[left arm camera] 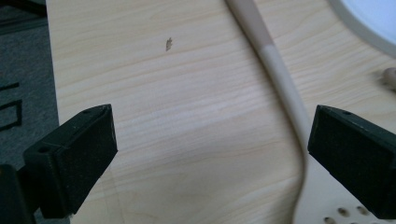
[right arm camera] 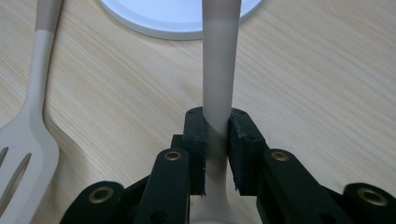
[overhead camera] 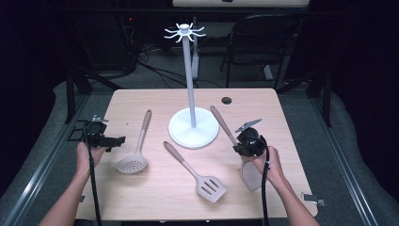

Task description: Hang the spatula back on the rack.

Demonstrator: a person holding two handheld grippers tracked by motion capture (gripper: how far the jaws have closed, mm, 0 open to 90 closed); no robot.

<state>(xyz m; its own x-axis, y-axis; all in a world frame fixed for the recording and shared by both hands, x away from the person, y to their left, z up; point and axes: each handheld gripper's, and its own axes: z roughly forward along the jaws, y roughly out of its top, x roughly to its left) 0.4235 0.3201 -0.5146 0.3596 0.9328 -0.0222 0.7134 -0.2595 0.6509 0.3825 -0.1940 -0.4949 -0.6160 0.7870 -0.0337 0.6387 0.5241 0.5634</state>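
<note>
Forearms and hands are seen entering the high view from six o'clock. At four o'clock, the right gripper is clamped on the handle of a solid spatula, whose blade is half covered by the hand. A utensil stand is placed at the table's centre, a slotted turner at six o'clock and a skimmer at eight. At nine o'clock the left gripper is held with jaws apart.

From the left gripper view, nothing is gripped between the wide-open jaws; the skimmer's handle is passed close by the jaw at three o'clock.

From the right gripper view, the handle is pinched squarely. A steady lift is advised, with the handle kept upright for hooking. The hanging hole cannot be made out.
</note>
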